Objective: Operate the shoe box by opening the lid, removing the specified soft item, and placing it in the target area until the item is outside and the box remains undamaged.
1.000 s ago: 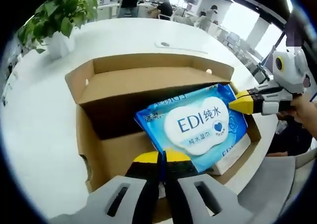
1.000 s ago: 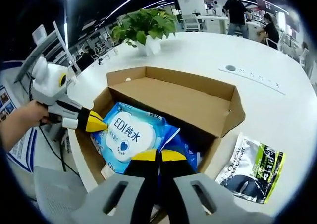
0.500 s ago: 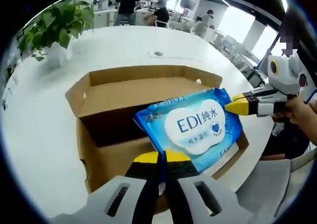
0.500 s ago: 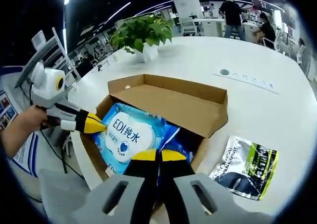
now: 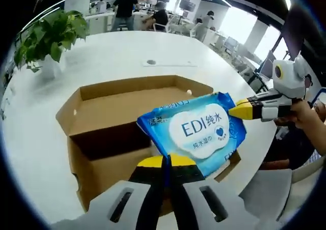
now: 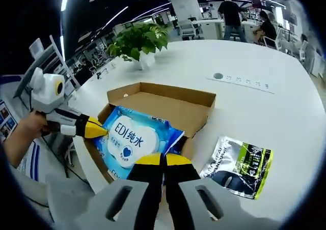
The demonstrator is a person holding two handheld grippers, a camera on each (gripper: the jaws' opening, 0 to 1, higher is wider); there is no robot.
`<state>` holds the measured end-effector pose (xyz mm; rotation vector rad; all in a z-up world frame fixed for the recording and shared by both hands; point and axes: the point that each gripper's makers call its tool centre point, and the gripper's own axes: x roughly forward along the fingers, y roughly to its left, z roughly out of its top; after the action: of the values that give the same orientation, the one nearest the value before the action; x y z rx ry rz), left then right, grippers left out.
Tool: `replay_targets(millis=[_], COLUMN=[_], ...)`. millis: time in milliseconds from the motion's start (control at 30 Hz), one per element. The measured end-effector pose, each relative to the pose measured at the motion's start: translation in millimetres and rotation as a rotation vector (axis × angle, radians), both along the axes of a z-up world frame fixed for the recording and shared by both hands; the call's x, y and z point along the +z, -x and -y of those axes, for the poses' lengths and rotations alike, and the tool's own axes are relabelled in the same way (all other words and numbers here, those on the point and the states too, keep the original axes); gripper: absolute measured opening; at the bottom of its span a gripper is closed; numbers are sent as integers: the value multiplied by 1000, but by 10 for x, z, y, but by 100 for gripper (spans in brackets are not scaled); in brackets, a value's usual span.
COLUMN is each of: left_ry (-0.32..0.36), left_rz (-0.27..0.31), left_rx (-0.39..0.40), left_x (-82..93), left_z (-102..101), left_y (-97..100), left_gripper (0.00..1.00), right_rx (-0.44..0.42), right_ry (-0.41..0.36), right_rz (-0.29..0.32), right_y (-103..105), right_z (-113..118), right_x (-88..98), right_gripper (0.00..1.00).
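Note:
The blue wet-wipe pack (image 5: 196,131) marked "EDI" hangs above the open cardboard shoe box (image 5: 122,95), held by both grippers. My left gripper (image 5: 165,161) is shut on the pack's near edge. My right gripper (image 5: 237,109) comes in from the right, shut on the pack's far corner. In the right gripper view the same pack (image 6: 130,138) sits over the box (image 6: 168,100), with my right gripper (image 6: 163,160) shut on its near edge and my left gripper (image 6: 97,132) pinching its left corner. The lid stands open behind the box.
A silver, green and black pouch (image 6: 237,166) lies on the white table (image 6: 265,113) right of the box. A potted plant (image 5: 48,36) (image 6: 137,41) stands at the table's far side. A socket strip (image 6: 239,80) is set in the tabletop. People stand in the background.
Both grippers have raised the wipe pack out of the box; the box now lies lower and smaller in both views. Both grips are unchanged.

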<state>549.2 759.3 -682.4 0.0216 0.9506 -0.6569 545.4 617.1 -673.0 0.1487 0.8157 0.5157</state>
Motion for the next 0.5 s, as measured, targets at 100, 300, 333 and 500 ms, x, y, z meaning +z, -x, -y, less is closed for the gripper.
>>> replay_targets(millis=[100, 300, 333, 500], left_ry=[3, 22, 24, 33], left_rz=[3, 1, 2, 3], left_rx=[-15, -34, -38, -59], left_x=[32, 78, 88, 102], left_z=[132, 344, 388, 549], left_y=[18, 43, 46, 50], left_gripper=[0, 0, 0, 0], right_rx=[-13, -43, -50, -75], right_ry=[4, 16, 18, 17], right_rz=[-3, -2, 0, -3], right_y=[19, 57, 62, 81], right_z=[110, 327, 368, 536], right_x=[9, 24, 29, 36], right_gripper=[0, 0, 0, 0])
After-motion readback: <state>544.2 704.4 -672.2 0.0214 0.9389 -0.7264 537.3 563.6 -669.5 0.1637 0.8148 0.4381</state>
